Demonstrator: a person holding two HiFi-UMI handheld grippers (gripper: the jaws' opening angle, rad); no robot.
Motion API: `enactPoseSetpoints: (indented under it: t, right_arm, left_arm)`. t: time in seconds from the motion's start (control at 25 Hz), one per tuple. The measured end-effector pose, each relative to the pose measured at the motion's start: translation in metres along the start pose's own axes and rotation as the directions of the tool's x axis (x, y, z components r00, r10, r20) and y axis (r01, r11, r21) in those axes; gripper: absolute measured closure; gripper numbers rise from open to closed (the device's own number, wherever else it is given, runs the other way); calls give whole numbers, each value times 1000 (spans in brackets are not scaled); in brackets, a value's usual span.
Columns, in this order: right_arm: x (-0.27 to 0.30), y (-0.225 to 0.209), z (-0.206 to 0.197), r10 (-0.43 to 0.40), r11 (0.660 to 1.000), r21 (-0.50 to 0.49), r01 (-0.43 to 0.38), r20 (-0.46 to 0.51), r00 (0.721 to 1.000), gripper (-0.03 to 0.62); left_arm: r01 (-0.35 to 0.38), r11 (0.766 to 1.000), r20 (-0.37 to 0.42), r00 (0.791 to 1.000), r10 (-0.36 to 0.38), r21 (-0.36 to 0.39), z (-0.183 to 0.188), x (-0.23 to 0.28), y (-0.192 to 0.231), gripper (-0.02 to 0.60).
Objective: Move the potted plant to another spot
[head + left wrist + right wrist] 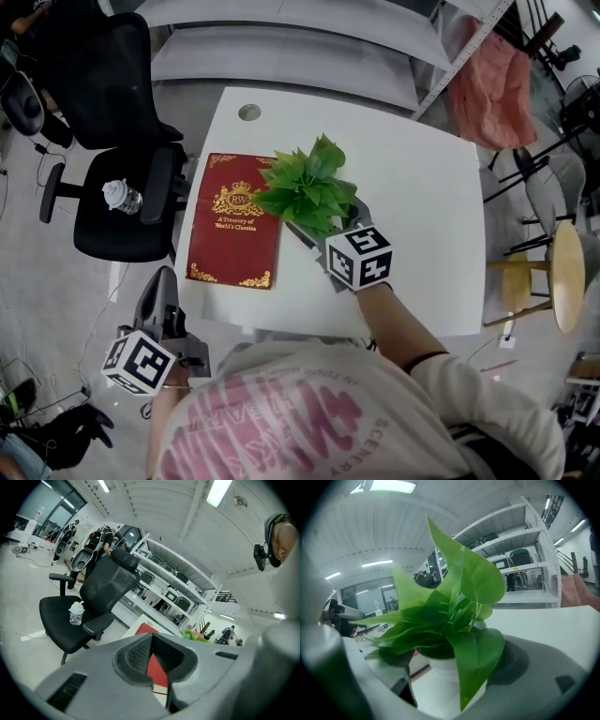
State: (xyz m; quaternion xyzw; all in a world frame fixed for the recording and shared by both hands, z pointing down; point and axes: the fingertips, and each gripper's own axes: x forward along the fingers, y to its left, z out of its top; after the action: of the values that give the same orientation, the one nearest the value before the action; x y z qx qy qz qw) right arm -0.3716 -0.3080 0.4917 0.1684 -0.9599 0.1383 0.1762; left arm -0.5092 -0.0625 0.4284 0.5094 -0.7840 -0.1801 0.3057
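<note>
Squarely on the white table [422, 178], the potted plant [309, 192] stands just beside the right edge of a red book [234, 225]; the right gripper [323, 217] reaches in with its jaws spread, one on either side of the white pot, a gap showing on the left side. Meanwhile the left gripper [161, 281] hangs off the table's near left corner, its jaws closed together and holding nothing.
</note>
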Motion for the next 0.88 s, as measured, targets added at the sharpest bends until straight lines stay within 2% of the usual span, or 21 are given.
enactPoseSetpoints:
  t: [0.88]
  right_arm:
    - [-4,2,-1,-5,1000,-15,4,-5,1000,111]
  left_arm:
    - [23,999,9,1000,-23,-22,3,2,0,578]
